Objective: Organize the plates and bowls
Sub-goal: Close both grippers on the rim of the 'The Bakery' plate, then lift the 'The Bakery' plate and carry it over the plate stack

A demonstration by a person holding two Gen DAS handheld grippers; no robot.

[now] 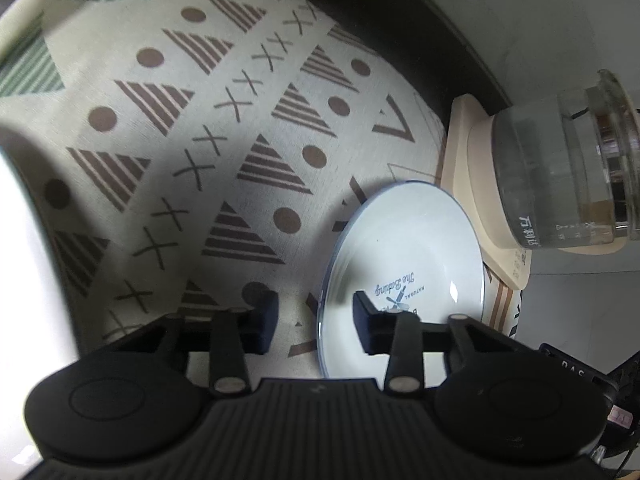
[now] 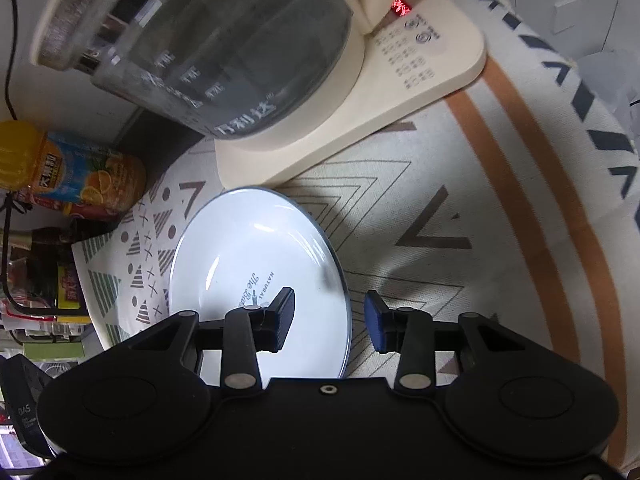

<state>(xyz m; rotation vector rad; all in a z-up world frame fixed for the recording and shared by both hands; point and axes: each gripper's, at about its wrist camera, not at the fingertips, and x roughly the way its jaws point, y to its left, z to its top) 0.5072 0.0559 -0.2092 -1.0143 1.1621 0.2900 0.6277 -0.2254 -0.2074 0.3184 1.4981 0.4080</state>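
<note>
white plate (image 1: 404, 264) lies flat on the patterned tablecloth (image 1: 192, 128), just beside the glass kettle (image 2: 224, 48). left gripper (image 1: 316, 320) and right gripper (image 2: 330, 320) both hover over its rim, jaws spread, gripping nothing.

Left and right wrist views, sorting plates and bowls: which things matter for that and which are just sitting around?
For the job:
plate, white, flat on the cloth
left claw, open over the plate's edge
right claw, open over the plate's edge

Just lying about:
kettle on its base
juice bottle
tablecloth
</note>
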